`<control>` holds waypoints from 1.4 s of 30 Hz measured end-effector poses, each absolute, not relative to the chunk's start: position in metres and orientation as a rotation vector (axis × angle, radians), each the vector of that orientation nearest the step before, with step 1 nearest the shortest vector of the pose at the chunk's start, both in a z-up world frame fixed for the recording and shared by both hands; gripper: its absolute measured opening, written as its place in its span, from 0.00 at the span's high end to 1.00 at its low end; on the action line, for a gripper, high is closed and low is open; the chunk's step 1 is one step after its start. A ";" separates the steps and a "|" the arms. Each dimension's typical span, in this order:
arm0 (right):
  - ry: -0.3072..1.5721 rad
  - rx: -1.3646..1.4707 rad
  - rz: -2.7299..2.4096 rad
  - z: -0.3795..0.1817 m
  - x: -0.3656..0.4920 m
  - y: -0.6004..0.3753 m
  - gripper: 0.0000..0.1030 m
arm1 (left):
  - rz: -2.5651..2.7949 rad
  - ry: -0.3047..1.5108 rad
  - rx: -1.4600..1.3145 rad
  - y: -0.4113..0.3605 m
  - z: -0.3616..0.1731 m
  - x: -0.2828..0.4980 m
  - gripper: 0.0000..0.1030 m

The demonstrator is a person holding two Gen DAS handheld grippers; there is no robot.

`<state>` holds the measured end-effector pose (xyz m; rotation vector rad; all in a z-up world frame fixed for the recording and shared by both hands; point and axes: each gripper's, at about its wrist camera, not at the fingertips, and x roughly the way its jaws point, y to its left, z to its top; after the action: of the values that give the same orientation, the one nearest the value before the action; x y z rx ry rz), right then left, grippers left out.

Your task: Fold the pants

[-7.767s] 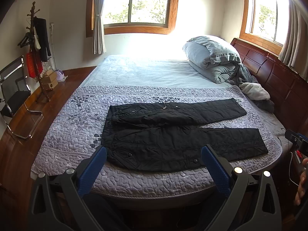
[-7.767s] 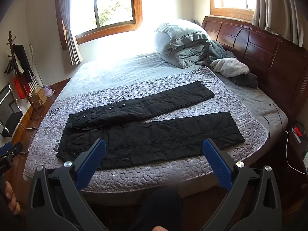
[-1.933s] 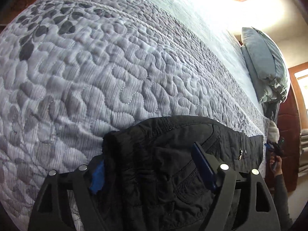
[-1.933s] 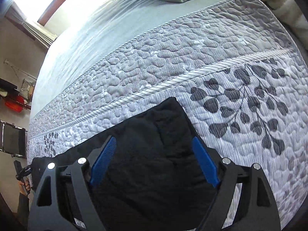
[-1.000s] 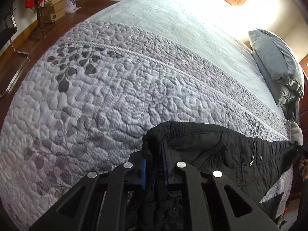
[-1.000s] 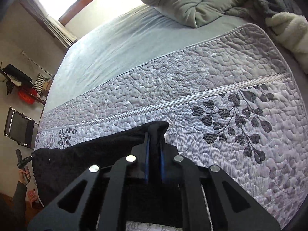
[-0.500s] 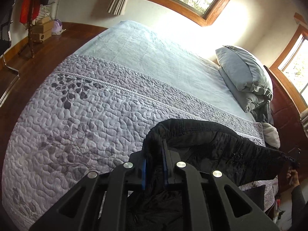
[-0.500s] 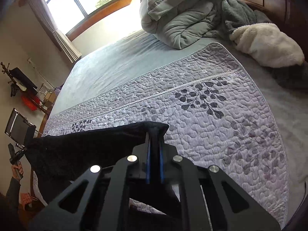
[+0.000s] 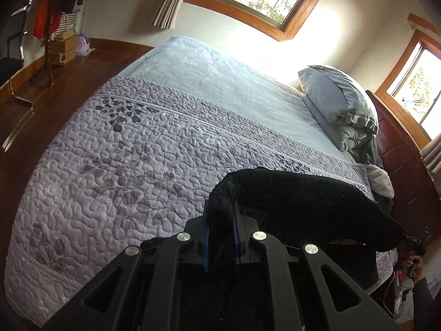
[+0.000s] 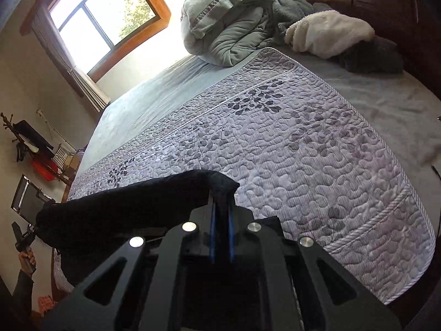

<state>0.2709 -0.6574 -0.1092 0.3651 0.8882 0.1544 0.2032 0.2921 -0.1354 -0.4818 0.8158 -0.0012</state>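
Pants [image 9: 303,193] now lifted clear of bed [image 9: 137,151], strung between both grippers; a second ago they hung lower over quilt. Left gripper [image 9: 220,237] jaws clamped on waist end; right gripper [image 10: 220,237] jaws clamped on leg end. Judgement: carry stage, fold not yet laid.

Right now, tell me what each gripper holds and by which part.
Both hold the black pants, stretched between them above the quilt. The left gripper pinches one end's bunched edge; the right gripper pinches the opposite end's corner.
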 end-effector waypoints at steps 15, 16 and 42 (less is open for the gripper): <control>0.891 0.460 0.011 -0.178 0.162 -0.661 0.67 | 0.034 0.911 -0.396 0.278 -0.187 0.128 0.77; 0.902 0.464 0.005 -0.184 0.156 -0.660 0.63 | 0.047 0.927 -0.388 0.277 -0.194 0.124 0.71; 0.892 1.168 -0.130 -0.285 0.115 -0.669 0.44 | 0.197 0.959 -0.841 0.278 -0.258 0.076 0.16</control>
<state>0.1150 -0.6688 -0.2854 1.1675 0.8922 -0.1300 0.0757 0.2784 -0.2585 -0.8415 0.9593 0.1975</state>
